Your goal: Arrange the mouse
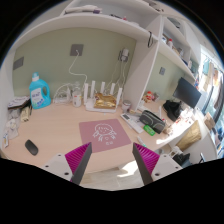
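Tongs (113, 160) spread wide and empty, one mouse (31, 147), one mousepad (104, 133), one desk (60, 125)

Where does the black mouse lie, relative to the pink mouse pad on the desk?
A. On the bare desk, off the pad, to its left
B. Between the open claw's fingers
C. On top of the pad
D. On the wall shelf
A: the black mouse rests on the bare desk, clear of the pink mouse pad and left of the open claw.

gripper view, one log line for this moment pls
gripper: open, holding nothing | mouse: on desk, left of fingers, untouched | mouse pad: pink, ahead of fingers, bare | phase: approach
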Motion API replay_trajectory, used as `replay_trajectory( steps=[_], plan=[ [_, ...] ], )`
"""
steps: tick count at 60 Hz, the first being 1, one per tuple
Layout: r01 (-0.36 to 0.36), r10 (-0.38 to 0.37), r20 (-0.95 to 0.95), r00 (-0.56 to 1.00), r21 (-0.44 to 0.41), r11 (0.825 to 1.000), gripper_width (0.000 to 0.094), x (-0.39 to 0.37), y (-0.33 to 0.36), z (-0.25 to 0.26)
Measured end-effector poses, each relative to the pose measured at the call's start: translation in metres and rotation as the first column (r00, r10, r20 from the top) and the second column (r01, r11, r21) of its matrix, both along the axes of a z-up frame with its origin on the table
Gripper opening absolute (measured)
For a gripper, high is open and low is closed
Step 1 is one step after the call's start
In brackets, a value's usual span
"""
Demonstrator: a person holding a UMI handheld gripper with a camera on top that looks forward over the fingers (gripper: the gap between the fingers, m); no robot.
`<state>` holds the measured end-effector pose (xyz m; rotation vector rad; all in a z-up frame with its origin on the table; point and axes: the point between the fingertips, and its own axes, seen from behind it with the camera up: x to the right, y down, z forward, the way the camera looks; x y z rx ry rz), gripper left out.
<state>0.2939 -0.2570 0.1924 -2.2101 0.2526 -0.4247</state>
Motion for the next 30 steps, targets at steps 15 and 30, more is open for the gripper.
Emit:
replay_trajectory(
  steps=[15,30],
  plan=[
    [0.044,-0.043,0.010,0.999,-0.038,0.998,0.0851,-0.024,-0.026,-0.027],
    [-0.099,0.088,-0.115,0.989,-0.094,0.991,0.0851,-0.170,-0.035,-0.106]
  ],
)
